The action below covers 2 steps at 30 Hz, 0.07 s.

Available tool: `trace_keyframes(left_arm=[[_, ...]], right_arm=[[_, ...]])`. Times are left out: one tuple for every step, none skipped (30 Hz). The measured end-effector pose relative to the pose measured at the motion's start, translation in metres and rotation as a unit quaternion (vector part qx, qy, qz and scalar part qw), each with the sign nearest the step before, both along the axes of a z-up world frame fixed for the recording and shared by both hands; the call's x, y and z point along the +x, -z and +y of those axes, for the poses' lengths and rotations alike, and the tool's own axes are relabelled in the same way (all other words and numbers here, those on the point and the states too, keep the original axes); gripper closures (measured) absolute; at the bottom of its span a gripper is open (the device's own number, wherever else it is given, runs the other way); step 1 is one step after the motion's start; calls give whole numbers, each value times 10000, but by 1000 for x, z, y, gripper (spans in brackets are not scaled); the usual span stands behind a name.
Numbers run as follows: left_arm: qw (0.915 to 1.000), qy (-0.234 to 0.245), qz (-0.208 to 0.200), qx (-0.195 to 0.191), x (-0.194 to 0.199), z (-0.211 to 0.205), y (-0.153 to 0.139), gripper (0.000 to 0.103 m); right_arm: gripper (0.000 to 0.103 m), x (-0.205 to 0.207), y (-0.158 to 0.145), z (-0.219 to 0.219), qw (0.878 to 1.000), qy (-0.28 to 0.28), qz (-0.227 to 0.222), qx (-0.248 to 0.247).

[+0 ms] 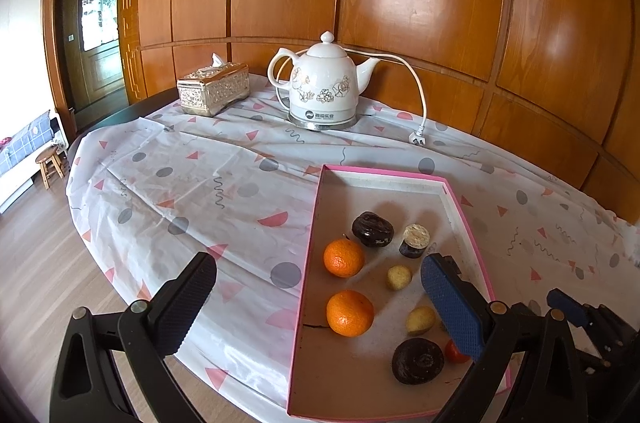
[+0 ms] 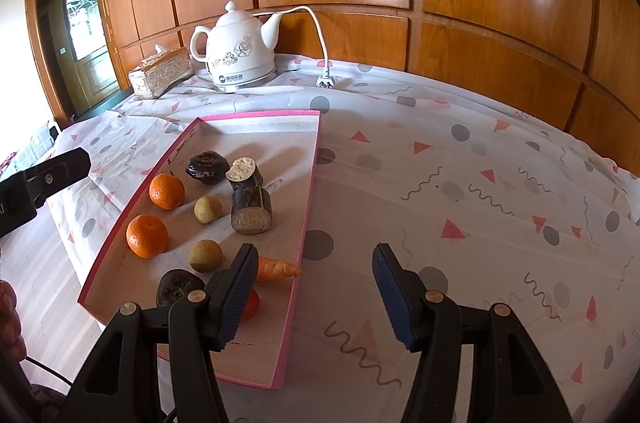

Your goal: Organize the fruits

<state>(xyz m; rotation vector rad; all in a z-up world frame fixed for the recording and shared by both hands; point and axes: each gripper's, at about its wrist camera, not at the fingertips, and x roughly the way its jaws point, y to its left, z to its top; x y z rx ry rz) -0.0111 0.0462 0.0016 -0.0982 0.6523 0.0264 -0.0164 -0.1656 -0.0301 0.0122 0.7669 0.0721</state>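
Note:
A pink-rimmed tray [image 2: 309, 191] on the patterned cloth holds two oranges [image 2: 167, 191] [image 2: 147, 236], two small yellow fruits [image 2: 208, 209] [image 2: 205, 255], two dark wrinkled lumps [image 2: 207, 167] [image 2: 178, 287], two cut cane-like cylinders [image 2: 252, 210] [image 2: 245, 173], a carrot [image 2: 278, 269] and a small red fruit [image 2: 252, 305] half hidden by a finger. My right gripper [image 2: 314, 293] is open over the tray's right rim, with nothing between its fingers. My left gripper [image 1: 320, 303] is open above the tray's [image 1: 308, 263] left rim. The near orange [image 1: 350, 313] lies below it, untouched.
A white floral kettle [image 1: 324, 87] with its cord and plug [image 1: 418, 139] stands at the back by the wooden wall. A gold tissue box [image 1: 214, 89] is left of it. The table's edge drops to the floor on the left. Bare cloth [image 2: 480, 203] lies right of the tray.

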Motion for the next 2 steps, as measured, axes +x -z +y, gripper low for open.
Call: trace_keyframes(left_arm=[[10000, 2, 6, -1, 0, 0, 0, 0], [10000, 12, 27, -11, 1, 0, 1, 0]], right_arm=[[43, 0, 0, -3, 10000, 38, -13, 26], [43, 0, -1, -6, 10000, 67, -19, 46]])
